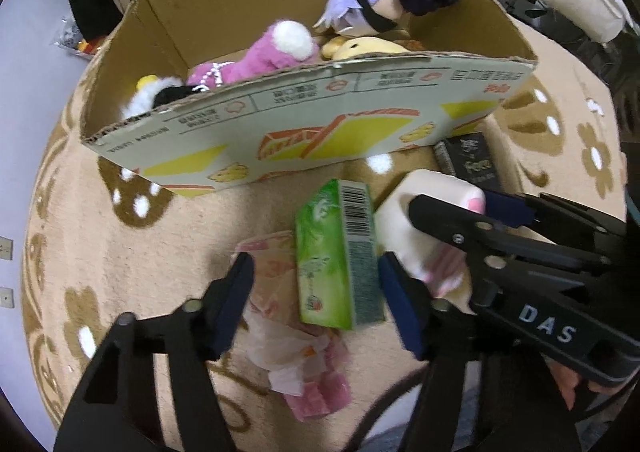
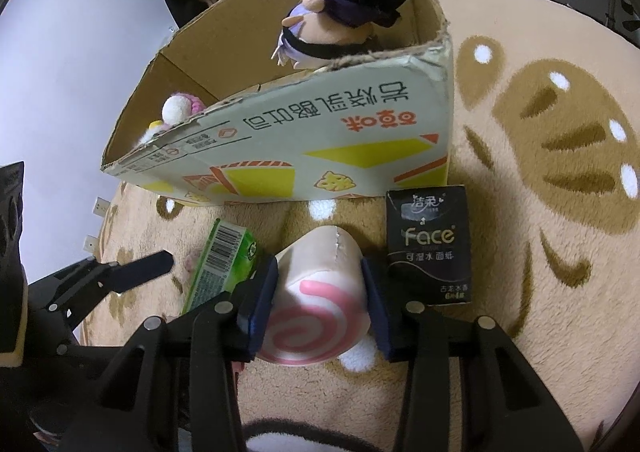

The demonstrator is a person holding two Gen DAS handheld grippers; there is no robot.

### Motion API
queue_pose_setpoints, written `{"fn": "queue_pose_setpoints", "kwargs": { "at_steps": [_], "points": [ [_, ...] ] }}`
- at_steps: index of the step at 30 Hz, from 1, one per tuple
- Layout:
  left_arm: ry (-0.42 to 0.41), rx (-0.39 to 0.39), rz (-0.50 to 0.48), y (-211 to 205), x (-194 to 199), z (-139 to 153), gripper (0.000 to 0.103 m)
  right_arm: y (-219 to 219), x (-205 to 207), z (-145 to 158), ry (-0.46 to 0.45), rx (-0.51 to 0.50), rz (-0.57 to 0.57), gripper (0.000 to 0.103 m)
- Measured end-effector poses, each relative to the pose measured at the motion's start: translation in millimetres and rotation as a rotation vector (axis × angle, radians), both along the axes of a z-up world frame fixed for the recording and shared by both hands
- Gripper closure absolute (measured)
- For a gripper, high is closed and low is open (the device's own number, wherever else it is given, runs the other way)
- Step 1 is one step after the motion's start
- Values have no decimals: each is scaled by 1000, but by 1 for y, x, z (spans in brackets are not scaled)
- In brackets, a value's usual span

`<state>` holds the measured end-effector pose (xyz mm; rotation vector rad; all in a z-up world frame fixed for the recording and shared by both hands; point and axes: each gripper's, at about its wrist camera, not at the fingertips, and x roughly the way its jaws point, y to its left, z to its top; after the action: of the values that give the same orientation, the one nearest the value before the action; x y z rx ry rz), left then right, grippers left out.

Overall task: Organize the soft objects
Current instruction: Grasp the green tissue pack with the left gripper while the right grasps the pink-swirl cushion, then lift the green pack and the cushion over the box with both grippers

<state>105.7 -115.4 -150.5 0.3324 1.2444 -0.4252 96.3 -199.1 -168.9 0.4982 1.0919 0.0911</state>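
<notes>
A green tissue pack [image 1: 336, 252] stands on edge on the rug, on top of a crumpled pink tissue pack [image 1: 304, 352]. My left gripper [image 1: 316, 300] straddles the green pack, open: the right pad touches its side while the left pad stands apart. To its right, my right gripper [image 2: 318, 300] is shut on a white roll plush with a pink swirl [image 2: 316, 292], both pads pressed into its sides. The roll plush [image 1: 424, 192] rests on the rug. Behind stands an open cardboard box [image 1: 280, 124] holding several plush toys, among them a purple-haired doll [image 1: 372, 8] and a pink plush [image 1: 264, 52].
A black tissue pack [image 2: 428, 244] stands right of the roll plush, against the cardboard box [image 2: 320, 140]. Everything sits on a round beige rug [image 2: 540, 132] with brown patterns. Pale floor [image 1: 24, 92] lies beyond the rug's left edge. Clothes and furniture crowd the far background.
</notes>
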Motion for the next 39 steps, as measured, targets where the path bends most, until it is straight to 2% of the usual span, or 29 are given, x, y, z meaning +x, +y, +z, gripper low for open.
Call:
{"fn": "queue_pose_setpoints", "kwargs": {
  "at_steps": [8, 11, 13, 16, 20, 25, 30, 39],
  "points": [
    [-6, -4, -5, -1, -12, 8, 61, 0, 0, 2, -6, -5, 0, 58],
    [12, -19, -5, 3, -10, 9, 66, 0, 0, 2, -9, -11, 2, 58],
    [37, -36, -2, 5, -8, 7, 73, 0, 0, 4, -12, -20, 3, 58],
    [50, -47, 1, 7, -7, 6, 75, 0, -1, 6, -21, -32, 1, 58],
    [50, -68, 18, 12, -6, 9, 76, -5, -3, 11, -37, -42, -6, 61],
    [-15, -67, 42, 23, -8, 24, 77, -7, -7, 20, -75, -52, -7, 67],
    [-35, -107, 71, 35, -8, 35, 77, -10, -15, 33, -125, -75, -10, 72],
    [-130, -155, 117, 51, -21, 64, 77, -8, -33, 64, -248, -120, -28, 74]
  ]
}}
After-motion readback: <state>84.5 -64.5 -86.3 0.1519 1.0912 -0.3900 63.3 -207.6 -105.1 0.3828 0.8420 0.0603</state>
